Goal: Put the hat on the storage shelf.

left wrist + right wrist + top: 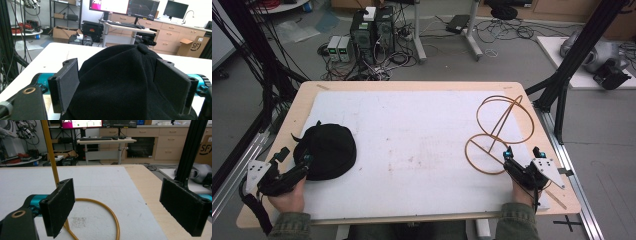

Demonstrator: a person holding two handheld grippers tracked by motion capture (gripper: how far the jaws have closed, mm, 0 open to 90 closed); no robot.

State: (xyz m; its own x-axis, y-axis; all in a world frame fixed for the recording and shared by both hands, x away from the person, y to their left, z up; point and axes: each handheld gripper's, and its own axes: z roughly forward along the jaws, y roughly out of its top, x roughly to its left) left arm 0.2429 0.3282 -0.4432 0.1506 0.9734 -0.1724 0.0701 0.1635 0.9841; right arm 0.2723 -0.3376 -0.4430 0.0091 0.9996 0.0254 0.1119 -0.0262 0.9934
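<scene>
A black cap [326, 150] lies on the white mat [412, 130] at the table's near left. My left gripper [296, 155] is at the cap's left edge. In the left gripper view the cap [125, 62] bulges up between the two wide-apart jaws of the left gripper [120, 87], unsqueezed. A golden wire stand [499, 132], with a flat ring base, a slanted rod and upper rings, stands at the near right. My right gripper [522, 154] is open at the base's near right edge. In its own view of the right gripper [125, 205], the ring [111, 213] curves between the jaws and the rod [51, 152] rises behind the left jaw.
The wooden table edge [412, 85] frames the mat. A black frame post [572, 60] rises beyond the right corner, and rails run along both sides. Computer towers [372, 30] and cables sit on the floor behind. The mat's middle is bare.
</scene>
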